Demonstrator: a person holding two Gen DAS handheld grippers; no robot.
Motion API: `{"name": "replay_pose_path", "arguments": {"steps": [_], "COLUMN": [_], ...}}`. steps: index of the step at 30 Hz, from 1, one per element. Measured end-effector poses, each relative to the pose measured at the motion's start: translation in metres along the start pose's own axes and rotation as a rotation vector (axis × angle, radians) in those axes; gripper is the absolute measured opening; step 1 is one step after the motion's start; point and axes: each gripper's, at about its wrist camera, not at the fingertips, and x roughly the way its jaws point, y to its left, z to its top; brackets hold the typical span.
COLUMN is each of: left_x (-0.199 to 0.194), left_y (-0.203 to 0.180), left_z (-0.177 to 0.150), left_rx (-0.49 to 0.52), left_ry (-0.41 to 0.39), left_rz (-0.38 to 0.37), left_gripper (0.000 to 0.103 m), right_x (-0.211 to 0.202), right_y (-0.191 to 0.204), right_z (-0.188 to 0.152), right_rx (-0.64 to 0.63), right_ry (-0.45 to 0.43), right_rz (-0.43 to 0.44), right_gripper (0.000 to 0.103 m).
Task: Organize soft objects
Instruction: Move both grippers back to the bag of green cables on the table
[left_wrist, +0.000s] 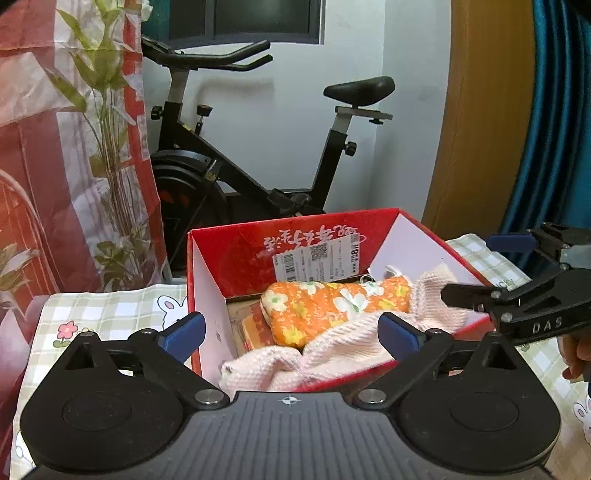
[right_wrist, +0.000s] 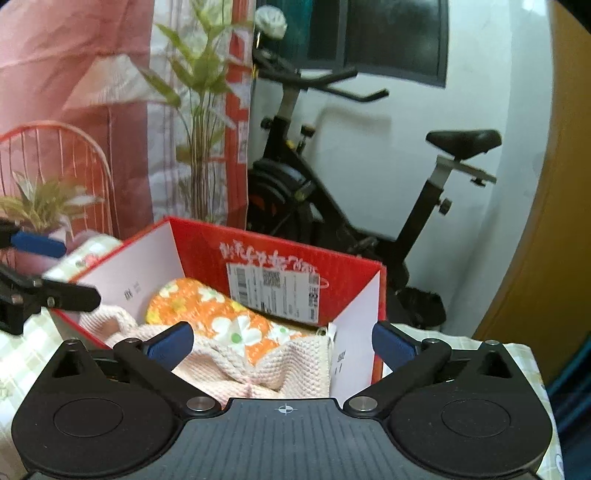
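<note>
A red cardboard box (left_wrist: 236, 254) stands open on the checked tablecloth (left_wrist: 96, 314). Inside lie an orange flowered cloth (left_wrist: 332, 310) and a pale pink knitted cloth (left_wrist: 332, 354) that drapes over the near wall. My left gripper (left_wrist: 291, 332) is open and empty in front of the box. The right gripper's (left_wrist: 517, 295) black fingers show at the right of that view. In the right wrist view the box (right_wrist: 332, 280), the orange cloth (right_wrist: 207, 310) and the pink knit (right_wrist: 280, 365) lie just ahead of my open, empty right gripper (right_wrist: 282, 343).
A black exercise bike (left_wrist: 258, 155) stands behind the table against the white wall. A red and white curtain with a plant print (left_wrist: 74, 147) hangs at the left. A wooden door (left_wrist: 480, 129) is at the right. A pink potted plant (right_wrist: 40, 210) stands at the far left.
</note>
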Motion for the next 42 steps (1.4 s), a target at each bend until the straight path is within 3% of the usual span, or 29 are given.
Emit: {"name": "replay_pose_path", "arguments": {"steps": [8,16,28,33,36,42], "left_x": [-0.028,-0.035,-0.016,-0.003,0.003,0.019], "left_y": [-0.022,-0.031,-0.034,-0.045,-0.050,-0.052], "left_z": [-0.024,-0.048,-0.079,-0.087,-0.091,-0.094], "left_rx": [0.022,-0.043,-0.112,-0.088,-0.090,-0.138], "left_ry": [-0.034,-0.004,0.032,0.086,0.109,0.180], "left_rz": [0.079,0.062,-0.004,-0.037,-0.057,-0.130], "left_gripper": [0.103,0.103,0.103,0.103,0.099,0.072], "right_x": [-0.036,-0.059,-0.033,-0.020,-0.018,-0.018], "right_y": [0.007,0.010,0.009,0.008,0.005,0.002], "right_z": [-0.021,-0.055,-0.119,-0.141,-0.152,-0.158], "right_rx": [0.041,0.085,0.133,0.144,0.172,0.207], "right_ry": [-0.099,-0.121,0.025,0.079,0.080,0.098], "right_rz": [0.007,0.016,-0.014,-0.026,-0.012,0.034], "right_gripper": [0.103,0.103,0.103,0.103,0.102,0.100]}}
